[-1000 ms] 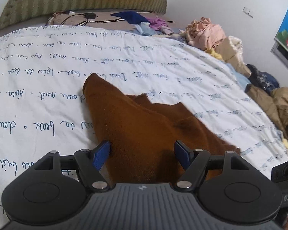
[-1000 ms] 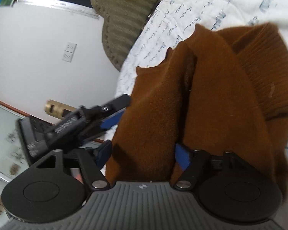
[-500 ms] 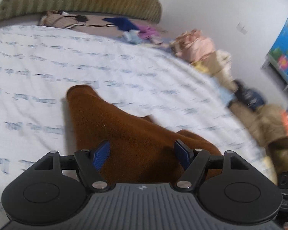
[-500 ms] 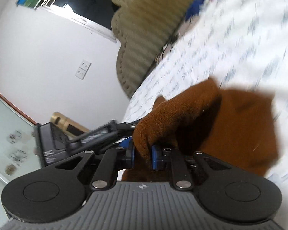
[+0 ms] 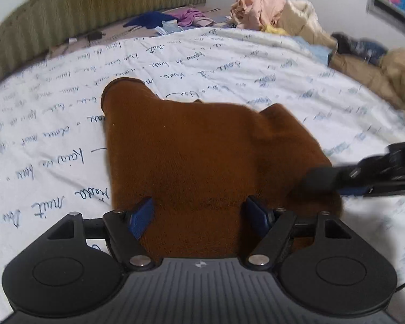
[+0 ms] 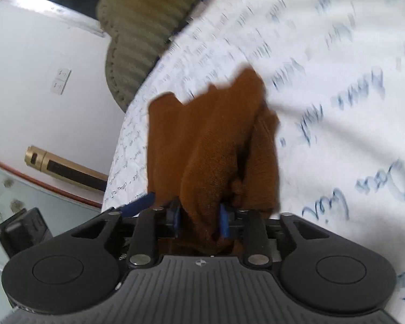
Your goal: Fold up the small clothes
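Right tongs [image 6: 199, 222], just easing apart, pinch the brown garment [image 5: 202, 162]; left tongs [image 5: 199, 217] stand spread astride it: lay it flat on the bed [image 5: 67, 124].

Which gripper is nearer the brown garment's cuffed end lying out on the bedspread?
Left. The left gripper points straight at the cuffed end, jaws wide over the brown garment. The right gripper pinches a bunched fold at the opposite side.

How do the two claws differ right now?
Left claw: wide open, brown cloth lying loose between its pads. Right claw: narrower, though its jaws have just been opening, a bunch of that cloth squeezed between its pads. Under the left the cloth lies flat; at the right it is gathered. Both have blue pads.
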